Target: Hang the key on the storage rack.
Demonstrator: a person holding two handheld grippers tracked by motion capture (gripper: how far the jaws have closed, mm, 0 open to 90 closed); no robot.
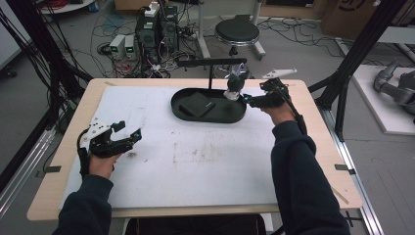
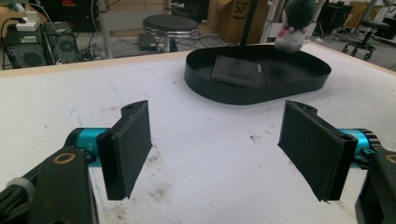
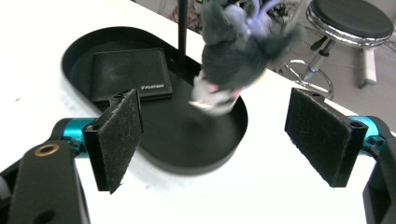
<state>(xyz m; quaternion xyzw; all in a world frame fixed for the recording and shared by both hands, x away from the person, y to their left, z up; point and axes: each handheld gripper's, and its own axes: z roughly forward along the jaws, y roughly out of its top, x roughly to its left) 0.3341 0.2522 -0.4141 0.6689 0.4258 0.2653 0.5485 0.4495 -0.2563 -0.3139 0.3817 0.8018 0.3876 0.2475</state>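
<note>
- Left gripper (image 1: 128,135), at the left of the high view over the white mat (image 1: 195,161), has its jaws wide apart and holds nothing.
- Right gripper (image 1: 244,99), upper right, is also wide open and empty, just beside the plush toy (image 1: 235,85).
- The toy hangs blurred above the black tray (image 1: 235,116), right end.
- A wallet (image 1: 196,104) lies in the tray.
</note>
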